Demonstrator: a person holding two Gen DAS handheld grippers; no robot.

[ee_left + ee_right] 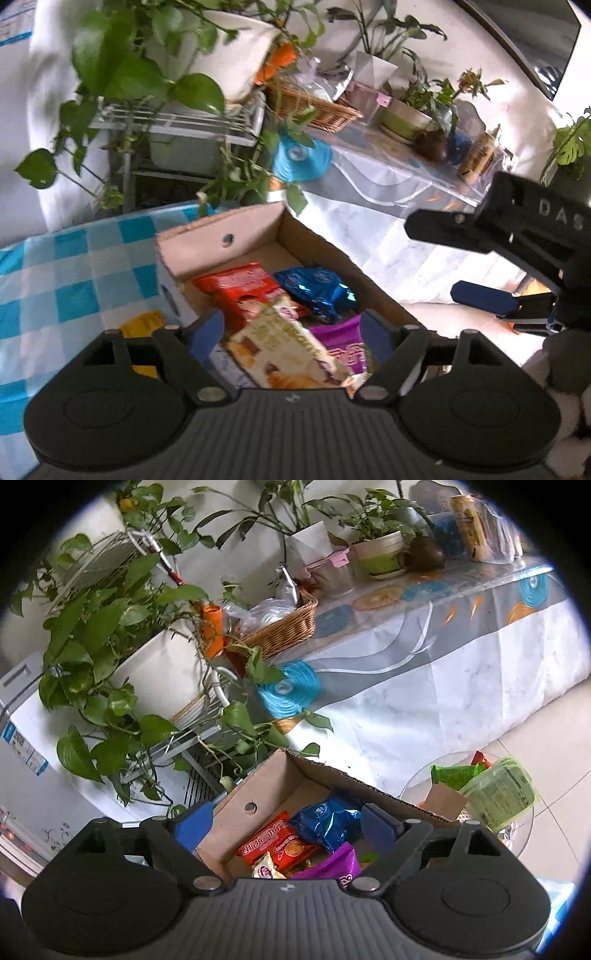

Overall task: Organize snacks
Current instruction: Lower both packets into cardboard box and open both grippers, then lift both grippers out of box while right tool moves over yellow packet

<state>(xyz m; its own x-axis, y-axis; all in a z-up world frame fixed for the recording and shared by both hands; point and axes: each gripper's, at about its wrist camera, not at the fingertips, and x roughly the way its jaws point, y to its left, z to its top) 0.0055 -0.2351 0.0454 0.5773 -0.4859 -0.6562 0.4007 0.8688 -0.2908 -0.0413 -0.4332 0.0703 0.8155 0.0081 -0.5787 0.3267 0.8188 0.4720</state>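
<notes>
An open cardboard box stands on a blue-checked tablecloth. In it lie a red snack pack, a blue pack, a purple pack and a cream-yellow pack. My left gripper is open and empty, its fingers wide apart just above the cream pack. My right gripper is open and empty above the same box, over the red, blue and purple packs. It also shows at the right of the left wrist view.
A yellow pack lies on the cloth left of the box. A glass side table right of the box holds green snack packs. Behind are trailing potted plants, a wire rack, a wicker basket and a long covered table.
</notes>
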